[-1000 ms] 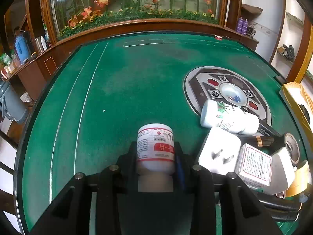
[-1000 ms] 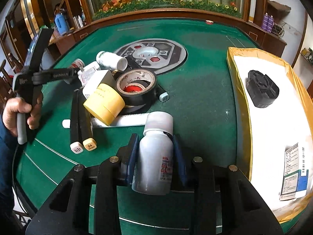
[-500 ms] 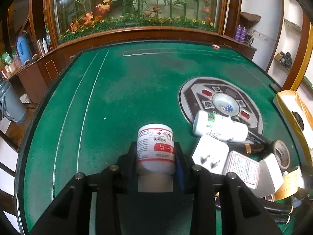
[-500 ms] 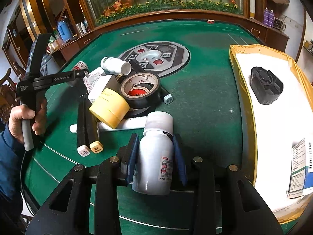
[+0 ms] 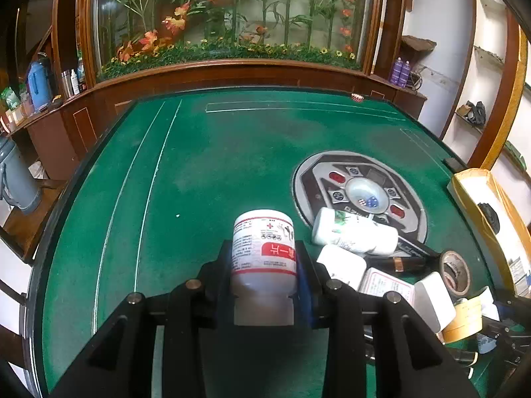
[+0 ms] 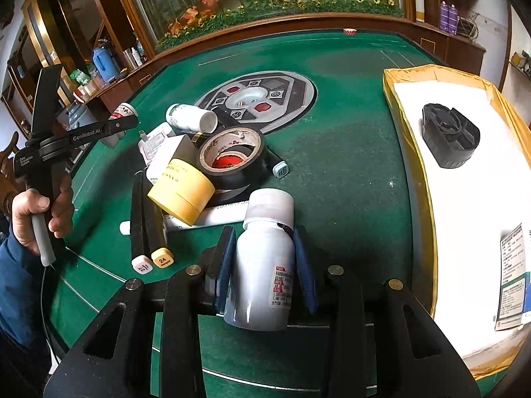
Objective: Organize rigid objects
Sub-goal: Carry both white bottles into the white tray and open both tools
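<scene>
My left gripper (image 5: 264,255) is shut on a white bottle with a red label (image 5: 264,248), held above the green table; it also shows in the right wrist view (image 6: 124,112). My right gripper (image 6: 264,255) is shut on a white pill bottle with a white cap (image 6: 265,258). A pile lies at table centre: a lying white bottle (image 6: 190,119), a black tape roll (image 6: 234,157), a yellow tape roll (image 6: 182,190), a white plug adapter (image 5: 341,267), two black markers (image 6: 146,222). A yellow box lined in white (image 6: 408,152) at the right holds a black plastic part (image 6: 449,139).
A round grey control panel with a dice dome (image 5: 360,195) sits in the green felt table (image 5: 199,172). A wooden rail and a glass planter wall (image 5: 232,16) stand behind. A paper leaflet (image 6: 512,272) lies in the box. A small blue-grey tile (image 6: 280,169) lies by the tape.
Both grippers have risen and pulled back a little with their bottles still held; the pile looks smaller and lower in the left view. Nothing was let go.
</scene>
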Motion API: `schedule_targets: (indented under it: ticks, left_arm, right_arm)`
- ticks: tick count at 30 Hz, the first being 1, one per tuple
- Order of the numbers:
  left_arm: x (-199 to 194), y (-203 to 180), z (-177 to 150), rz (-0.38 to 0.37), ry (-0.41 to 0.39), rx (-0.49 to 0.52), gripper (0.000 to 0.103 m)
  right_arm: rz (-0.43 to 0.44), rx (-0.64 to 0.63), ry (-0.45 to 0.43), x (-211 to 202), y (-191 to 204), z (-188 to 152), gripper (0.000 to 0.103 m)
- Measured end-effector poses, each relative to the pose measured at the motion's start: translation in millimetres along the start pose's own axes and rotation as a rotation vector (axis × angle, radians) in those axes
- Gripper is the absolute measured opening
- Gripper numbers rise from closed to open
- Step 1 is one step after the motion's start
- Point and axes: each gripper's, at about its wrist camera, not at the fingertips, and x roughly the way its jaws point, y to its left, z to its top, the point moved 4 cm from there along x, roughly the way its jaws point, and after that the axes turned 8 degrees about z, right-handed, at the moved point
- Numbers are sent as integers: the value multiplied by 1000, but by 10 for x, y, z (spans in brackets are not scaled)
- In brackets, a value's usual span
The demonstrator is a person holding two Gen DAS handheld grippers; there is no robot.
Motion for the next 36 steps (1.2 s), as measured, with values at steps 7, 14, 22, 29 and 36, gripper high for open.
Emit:
schedule_targets:
  ticks: [7, 14, 22, 29, 36]
  left_arm:
    - [-170, -112, 34, -49, -34, -10, 35]
    - [-366, -311, 15, -111, -67, -9, 35]
    - [-458, -532, -63, -161, -66, 27, 35]
    - [-611, -875, -78, -229, -75, 52, 35]
    - [-848, -1646, -104, -383, -69, 107, 35]
  right_arm:
    - [-7, 4, -12, -19, -12, 4, 35]
    - [-22, -2, -26, -38, -13, 24, 35]
    - [-10, 2, -44, -102, -15, 68, 35]
    - [57, 23, -109, -391, -87, 173, 35]
    - [-16, 79, -226, -909, -548, 298, 35]
